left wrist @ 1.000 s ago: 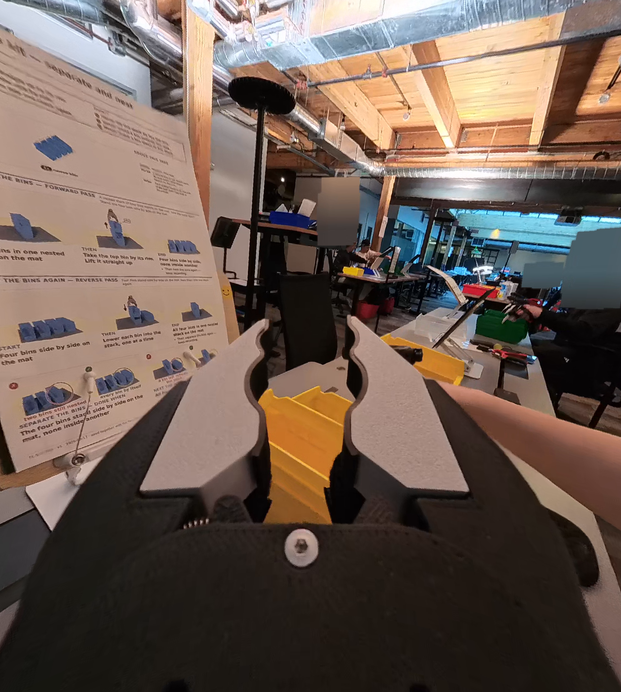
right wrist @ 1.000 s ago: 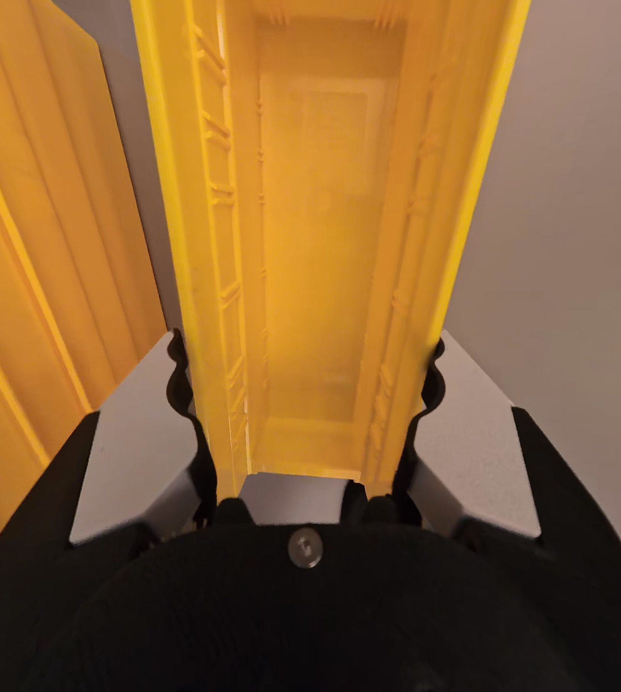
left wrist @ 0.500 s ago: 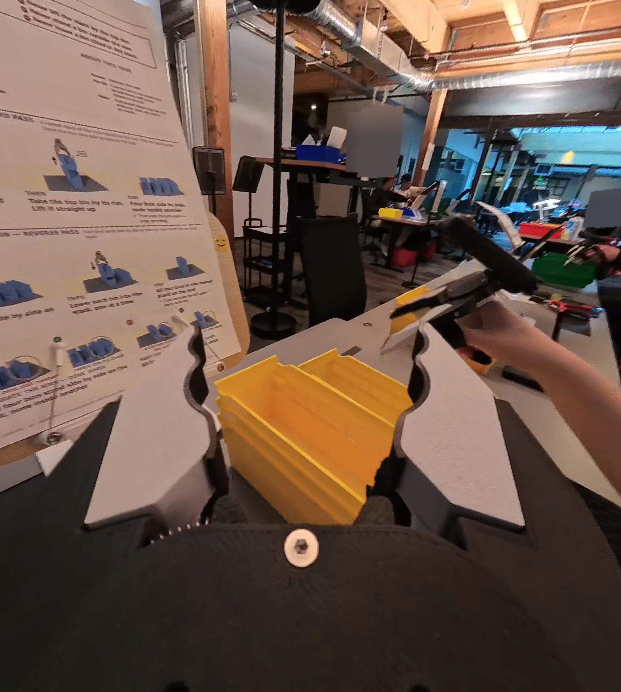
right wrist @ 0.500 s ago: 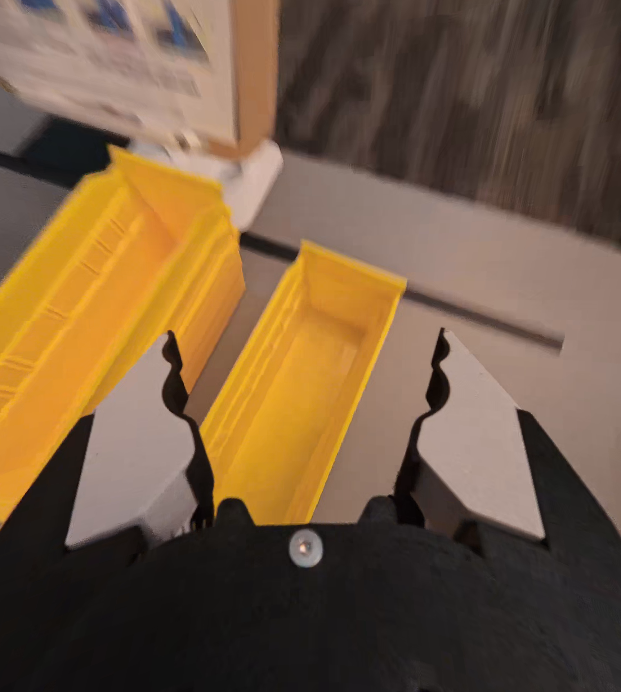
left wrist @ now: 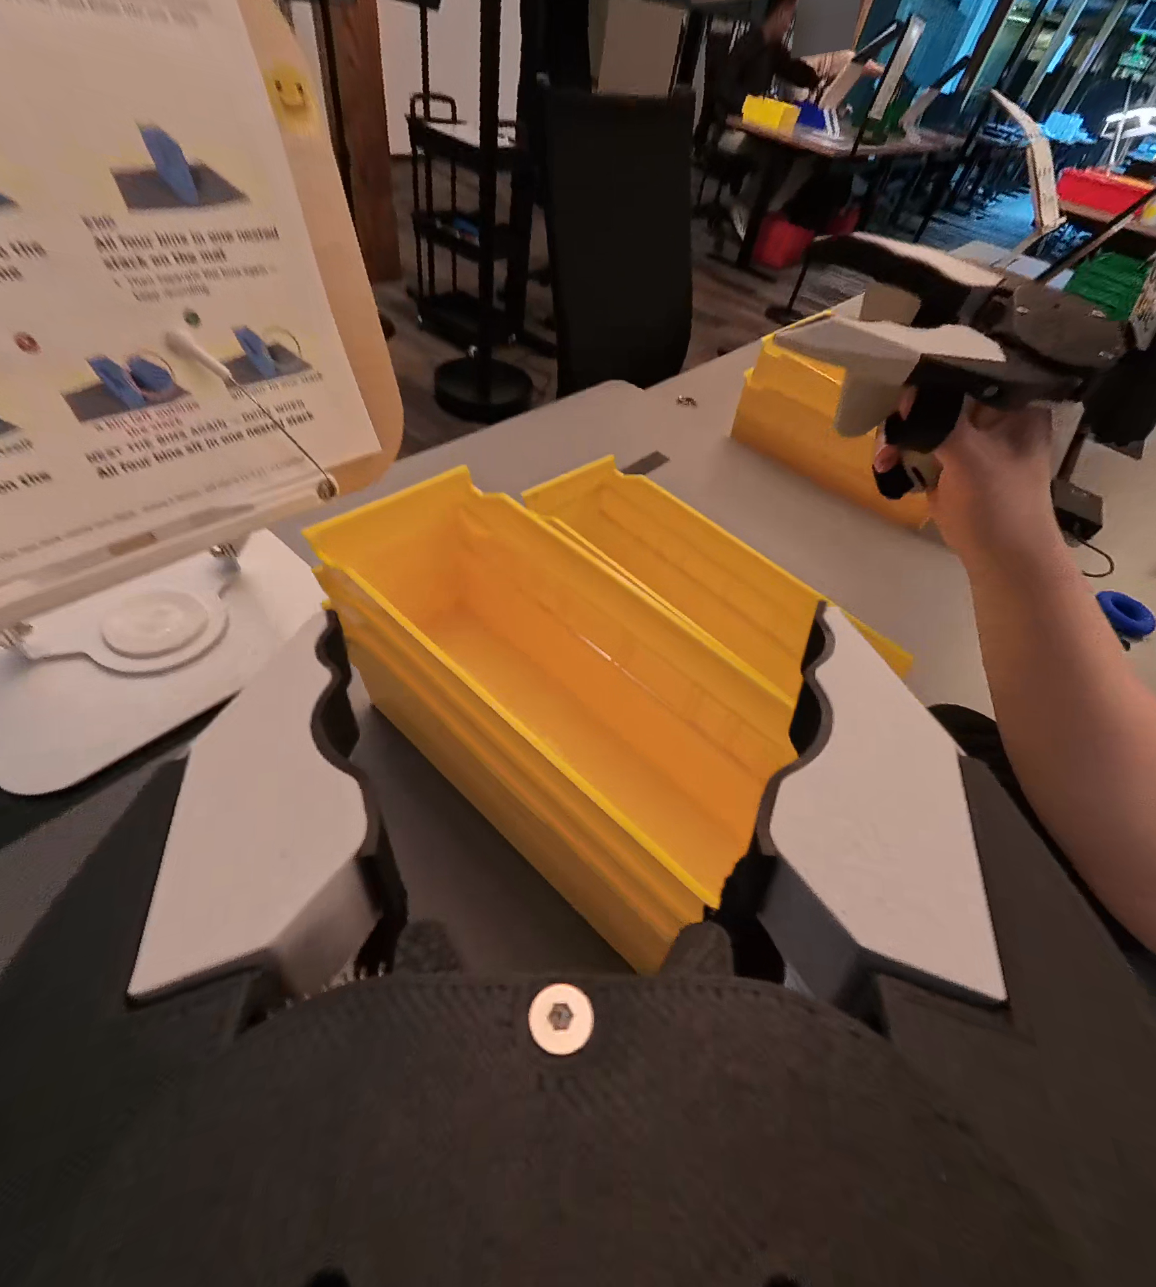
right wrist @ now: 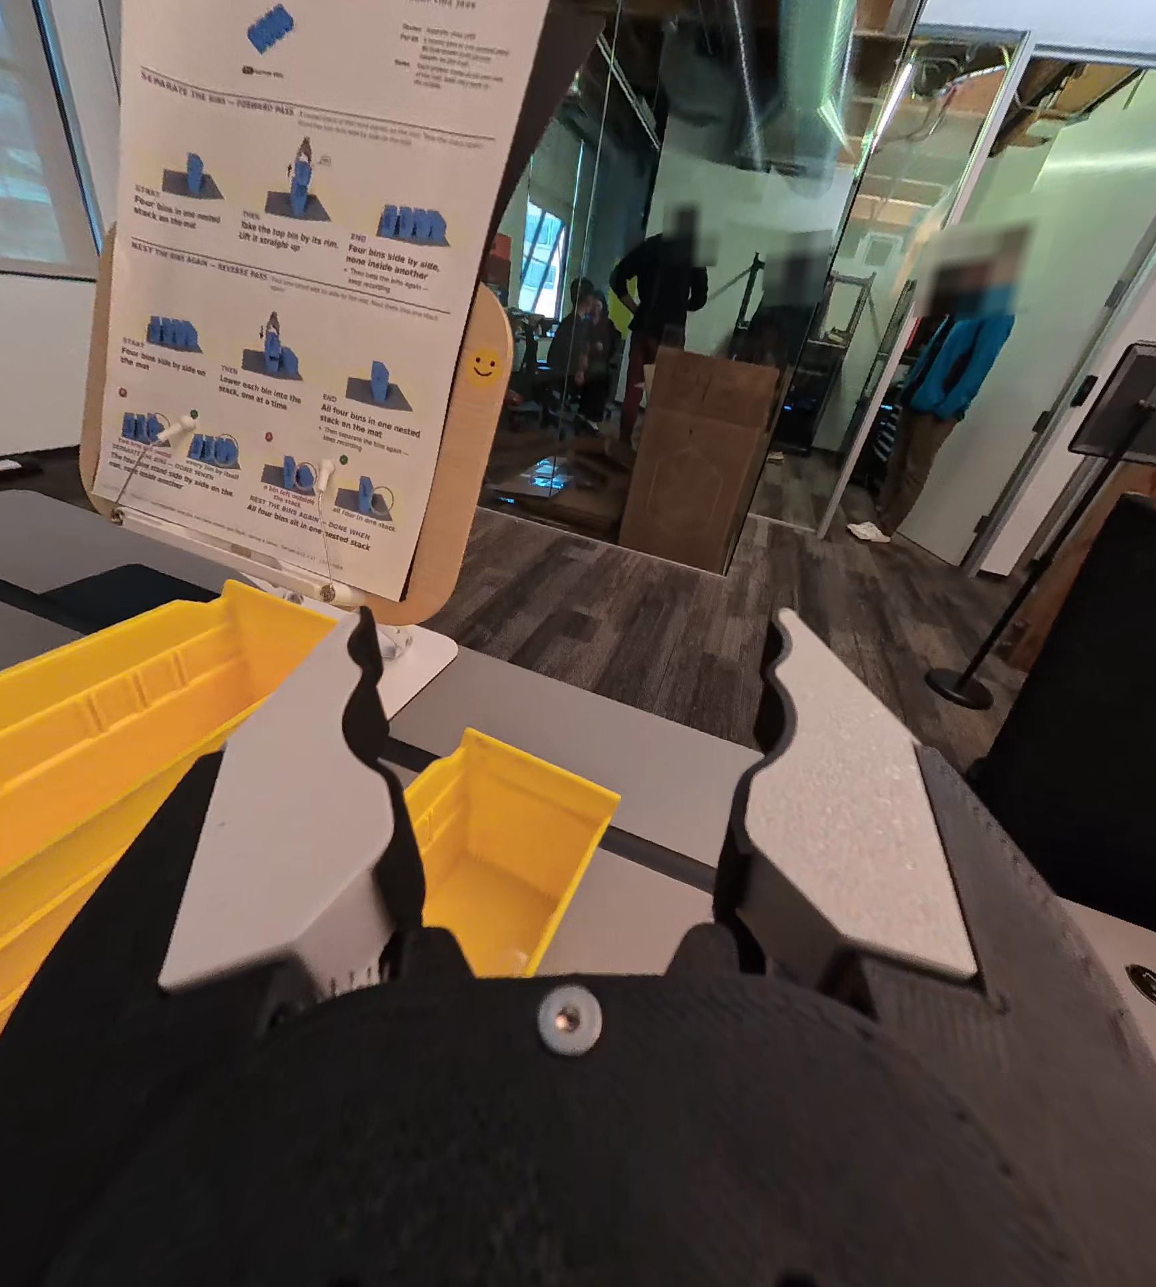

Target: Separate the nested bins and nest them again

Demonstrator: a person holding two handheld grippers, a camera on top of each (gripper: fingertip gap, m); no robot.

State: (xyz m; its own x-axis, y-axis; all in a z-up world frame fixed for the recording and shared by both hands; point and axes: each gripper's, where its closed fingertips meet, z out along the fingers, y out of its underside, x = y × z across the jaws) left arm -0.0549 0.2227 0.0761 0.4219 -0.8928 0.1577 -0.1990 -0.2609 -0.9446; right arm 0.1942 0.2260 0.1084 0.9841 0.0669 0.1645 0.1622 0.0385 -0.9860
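Observation:
A nested stack of yellow bins (left wrist: 561, 696) lies on the grey table (left wrist: 561, 432). My left gripper (left wrist: 575, 616) is wide open, and its fingers straddle the near end of the stack without clamping it. A single yellow bin (left wrist: 687, 578) lies right beside the stack. Another yellow bin (left wrist: 798, 432) sits farther right, under my right gripper (left wrist: 805, 292). In the right wrist view my right gripper (right wrist: 572, 618) is open and empty, raised above the single bin (right wrist: 512, 849), with the stack (right wrist: 73, 752) at its left.
An instruction sheet on a wooden board (left wrist: 143, 244) stands on a white base (left wrist: 108, 661) left of the stack; it also shows in the right wrist view (right wrist: 296, 278). A person's forearm (left wrist: 1084, 696) crosses the right side. A blue ring (left wrist: 1127, 616) lies near the table's right edge.
My left gripper opened wide and tipped down over the stack. The single bin that stood between my right fingers now lies on the table, and my right gripper has pulled back and up.

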